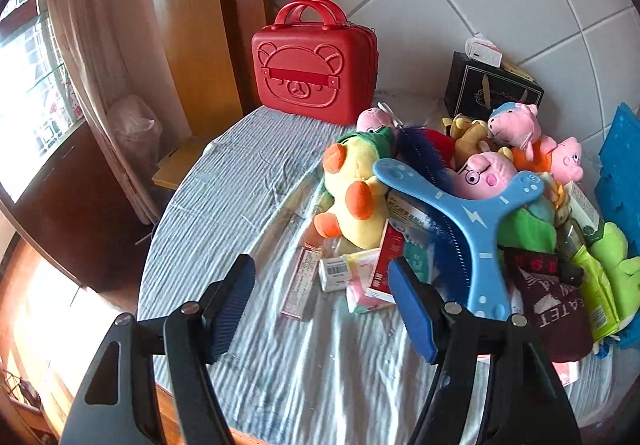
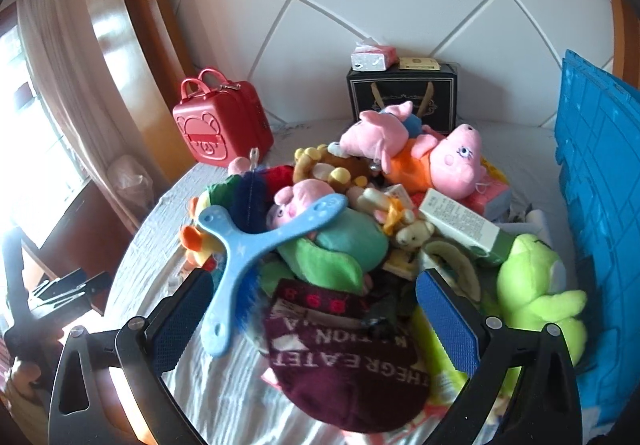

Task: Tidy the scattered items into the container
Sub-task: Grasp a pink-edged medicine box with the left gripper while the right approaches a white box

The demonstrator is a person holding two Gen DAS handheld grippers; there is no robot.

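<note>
Both grippers' jaws gape empty; only the right view shows the blue crate (image 2: 596,205)

You see a red case (image 1: 315,65) of hard, glossy plastic, and behind it panels of polished wood (image 1: 188,25). Before the case lies a crinkled, matt cloth (image 1: 248,181) with fine ribs. Right of the case, the pile of toys (image 2: 436,161) is soft plush, and the blue boomerang (image 1: 472,213) looks smooth plastic. The crate (image 2: 596,181) is ribbed blue plastic.
</note>
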